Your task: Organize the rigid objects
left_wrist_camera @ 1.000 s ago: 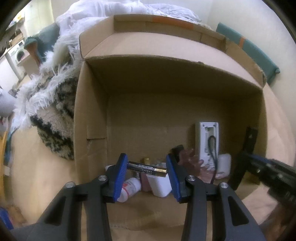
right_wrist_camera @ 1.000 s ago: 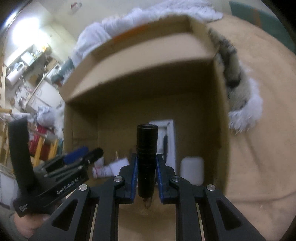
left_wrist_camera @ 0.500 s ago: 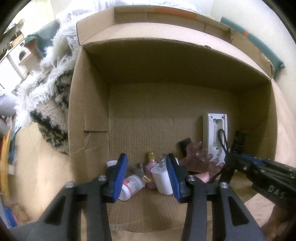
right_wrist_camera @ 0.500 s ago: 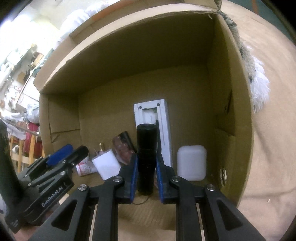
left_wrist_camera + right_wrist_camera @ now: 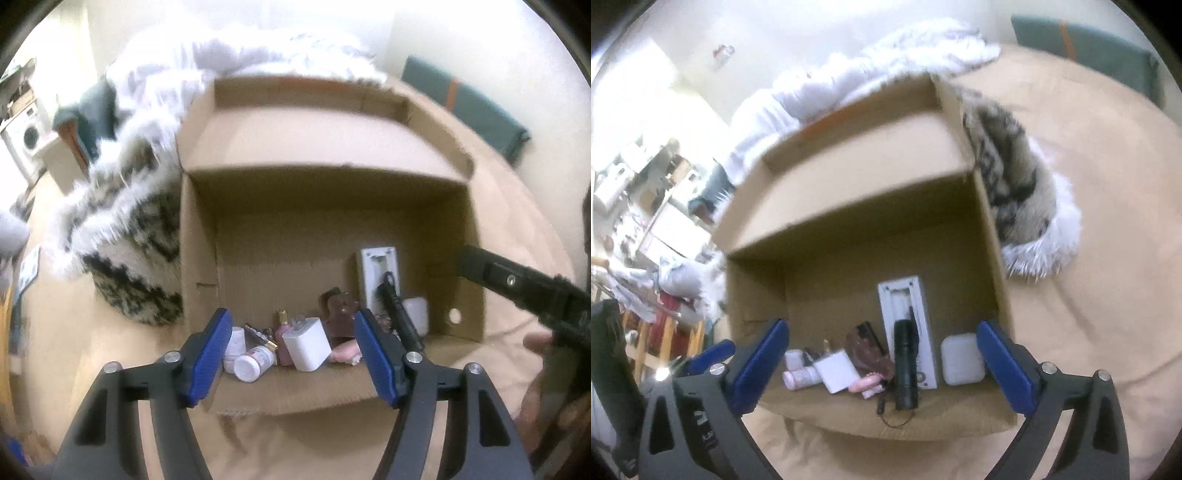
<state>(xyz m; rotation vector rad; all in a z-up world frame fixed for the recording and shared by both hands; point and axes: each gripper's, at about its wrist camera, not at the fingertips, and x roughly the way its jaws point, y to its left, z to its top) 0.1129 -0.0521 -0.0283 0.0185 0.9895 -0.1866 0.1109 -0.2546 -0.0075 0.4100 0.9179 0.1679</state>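
Observation:
An open cardboard box (image 5: 325,236) (image 5: 871,236) lies on its side on a tan bed cover. Inside lie a black flashlight (image 5: 905,365) (image 5: 400,317), a white remote (image 5: 905,306) (image 5: 376,273), a white charger cube (image 5: 306,343) (image 5: 836,371), a white case (image 5: 962,360), a small white bottle (image 5: 255,360) (image 5: 799,376), a battery (image 5: 260,334), a pink bottle (image 5: 282,343) and a brownish piece (image 5: 338,312). My left gripper (image 5: 299,354) is open and empty before the box mouth. My right gripper (image 5: 882,369) is open and empty, the flashlight lying between its fingers' line of sight.
A furry black-and-white blanket (image 5: 125,236) (image 5: 1015,199) lies against the box's side. White bedding (image 5: 221,51) is piled behind. A teal cushion (image 5: 465,107) sits at the wall. Room clutter (image 5: 646,206) shows at the left in the right wrist view.
My left gripper let go of the battery, my right let go of the flashlight; both objects now lie in the box. Both grippers opened and drew back from the box.

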